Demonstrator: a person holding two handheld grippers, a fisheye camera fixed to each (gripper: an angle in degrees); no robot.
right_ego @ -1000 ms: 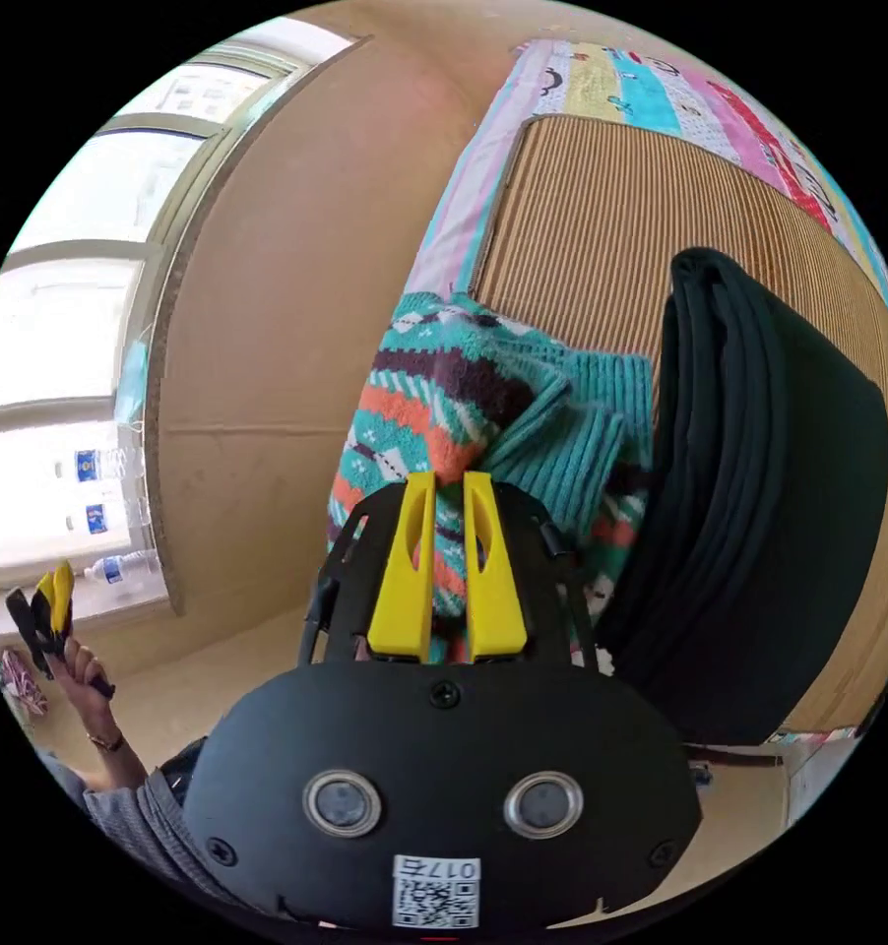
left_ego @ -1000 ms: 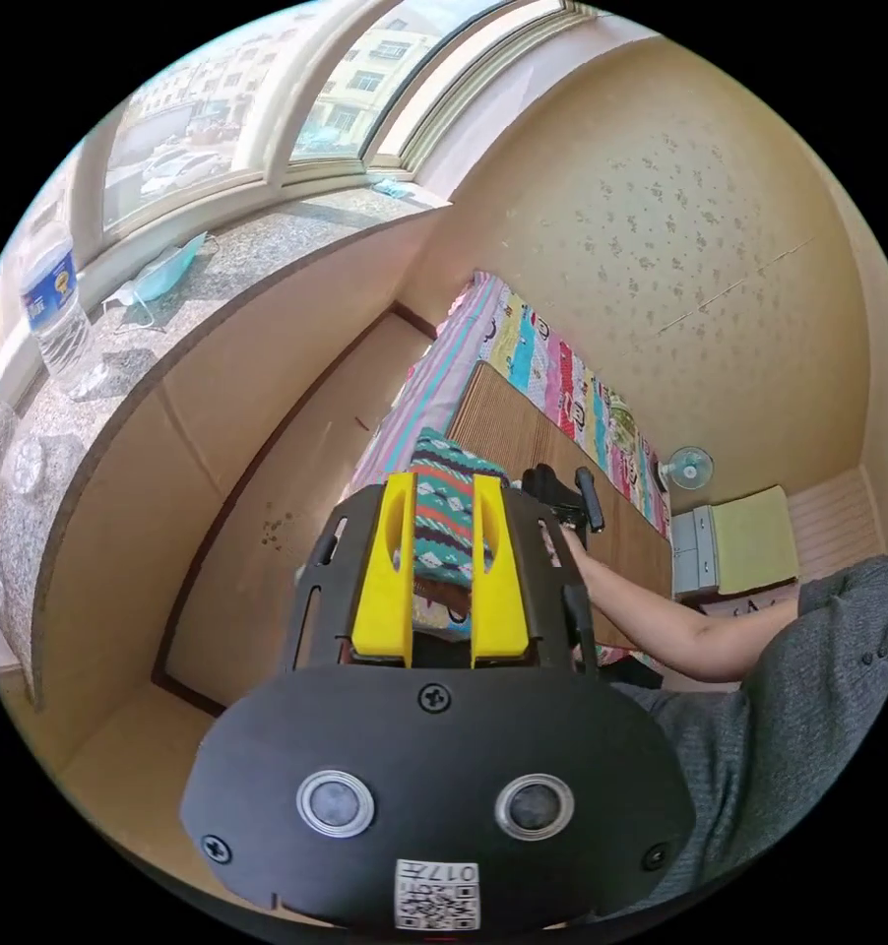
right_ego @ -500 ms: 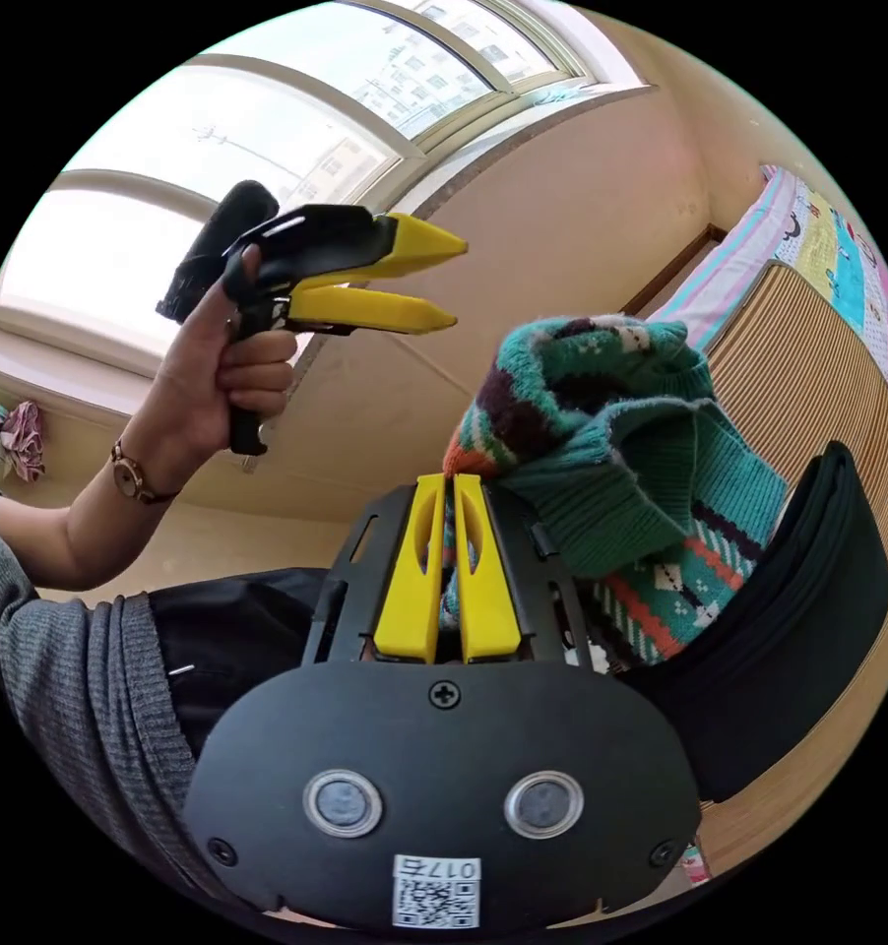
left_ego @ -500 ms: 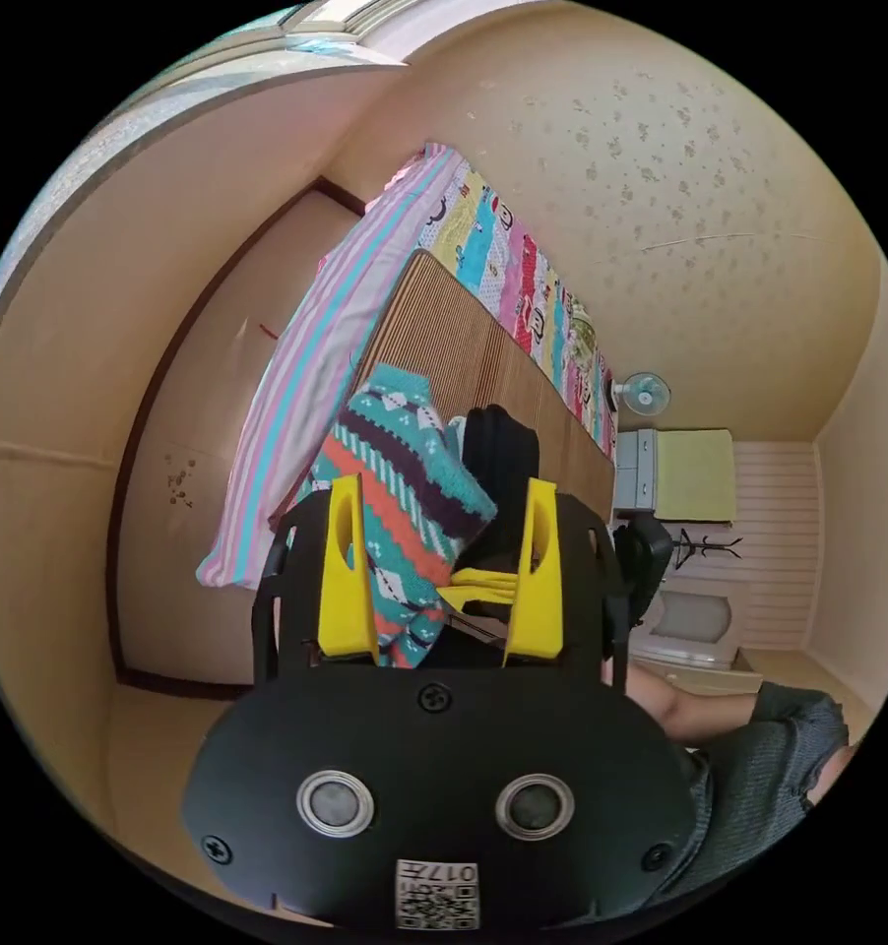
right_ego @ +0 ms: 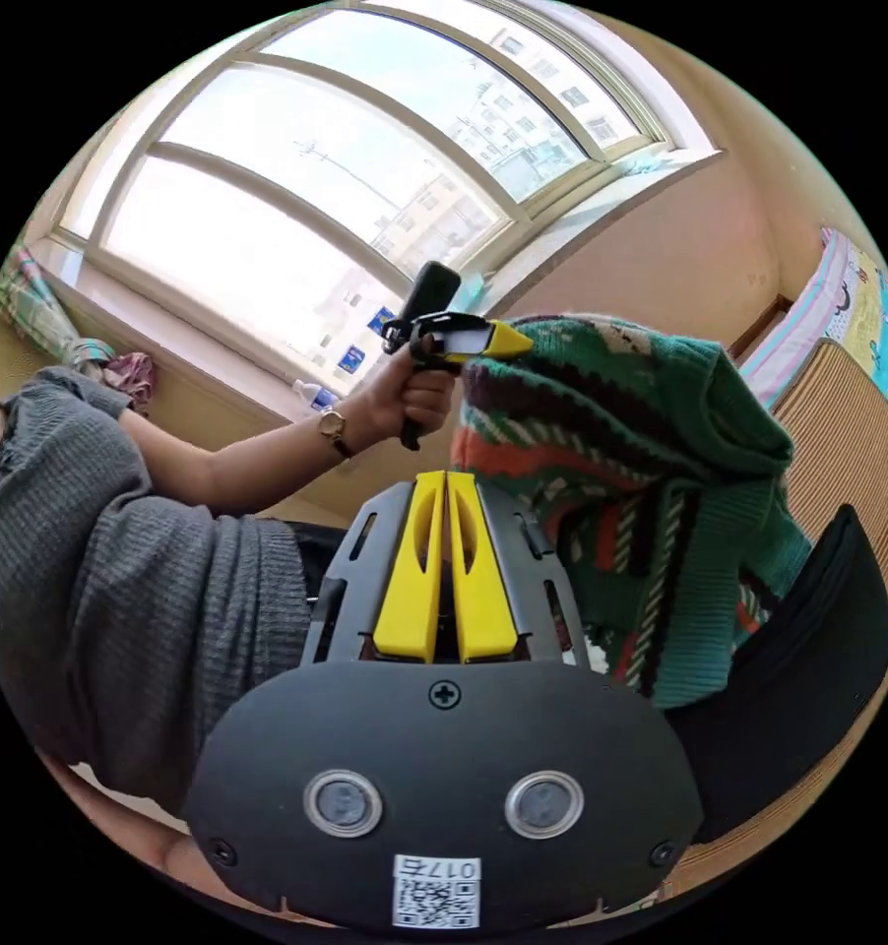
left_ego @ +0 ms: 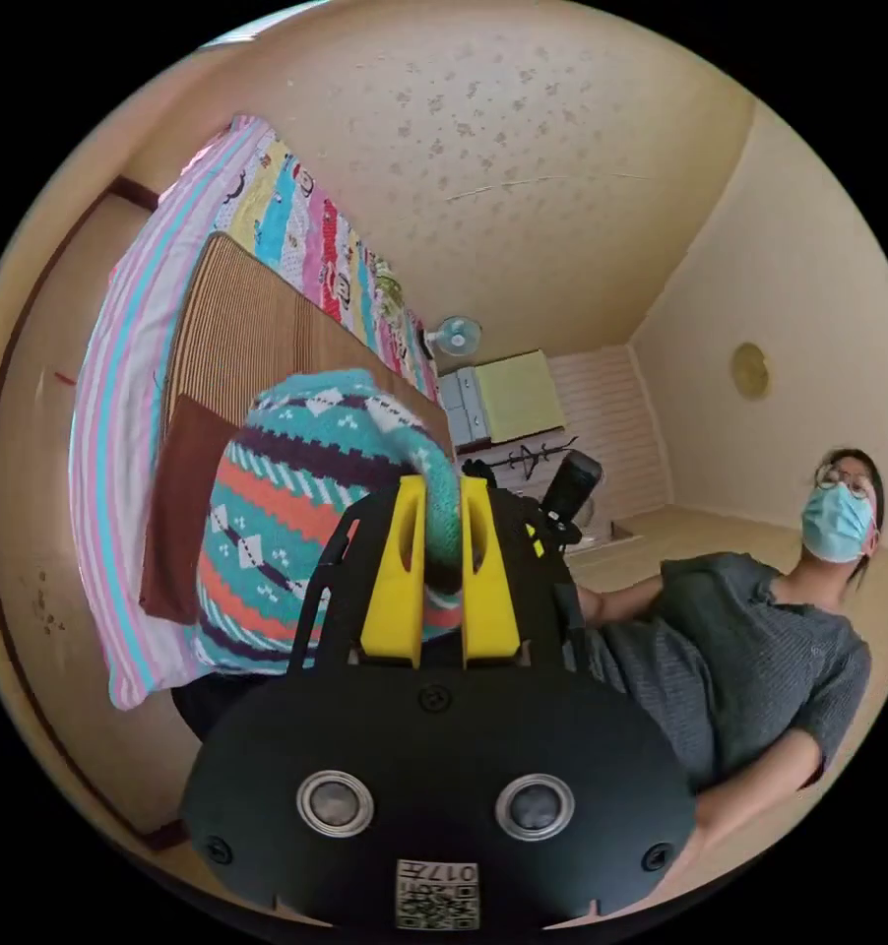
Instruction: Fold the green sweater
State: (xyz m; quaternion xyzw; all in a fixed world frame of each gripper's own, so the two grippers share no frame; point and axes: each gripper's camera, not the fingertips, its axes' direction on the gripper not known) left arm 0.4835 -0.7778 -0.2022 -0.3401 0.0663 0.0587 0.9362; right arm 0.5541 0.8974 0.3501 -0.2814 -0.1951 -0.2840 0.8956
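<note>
The green sweater (left_ego: 296, 512) hangs bunched in the air, lifted clear above the near edge of the bed's ribbed brown mat (left_ego: 237, 335), and we have it gripped from both sides. Our left gripper (left_ego: 434, 492) is clenched on a ribbed teal edge, which shows squeezed between the yellow jaws; in the right gripper view that same tool bites the top of the bundle. Our right gripper (right_ego: 446, 492) has its jaws pressed almost together just beside the knit, but we cannot tell whether any fabric is caught between them.

We judge the sweater soft, thick and stretchy: it droops in heavy folds, has no stiffness of its own, and will sag wherever we leave it unsupported. It looks neither slippery nor fragile, though loose yarn could snag on a jaw tip. The firmer ribbed bands at hem, cuffs or collar seem the best places to take hold, since plain knit would stretch and slide. A dark folded garment (right_ego: 798, 650) lies on the mat just beside it.
</note>
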